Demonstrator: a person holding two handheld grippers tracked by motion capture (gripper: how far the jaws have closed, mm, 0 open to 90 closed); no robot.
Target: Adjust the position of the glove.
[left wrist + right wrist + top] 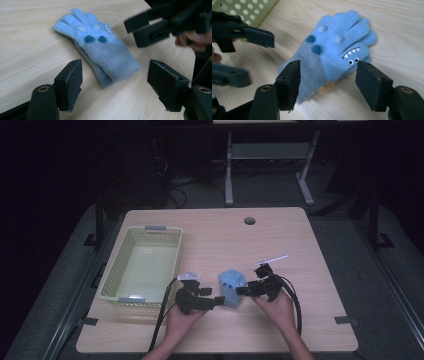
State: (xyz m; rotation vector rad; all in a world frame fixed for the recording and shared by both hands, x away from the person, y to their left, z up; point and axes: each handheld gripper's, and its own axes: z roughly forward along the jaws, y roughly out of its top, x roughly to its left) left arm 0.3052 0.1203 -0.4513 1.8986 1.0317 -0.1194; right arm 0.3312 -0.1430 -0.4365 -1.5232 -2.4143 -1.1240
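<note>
A fuzzy light-blue glove (pixel 231 286) with dark dots and a monster face lies flat on the wooden table (pixel 280 330) near its front middle. My left gripper (pixel 218 302) is at the glove's left side and my right gripper (pixel 240 291) at its right; both point inward at it. In the left gripper view the open jaws (pixel 115 85) stand just short of the glove's cuff (pixel 117 65), with the right gripper (pixel 150 28) beyond. Seen from the right gripper view, the open jaws (pixel 328 81) straddle the near edge of the glove (pixel 334 50). Neither gripper holds anything.
A pale yellow-green perforated basket (pixel 111 274) stands on the table's left half; its corner (pixel 244 8) appears in the right gripper view. A thin white stick (pixel 270 259) lies behind the right gripper. A round cable hole (pixel 249 220) is at the table's back.
</note>
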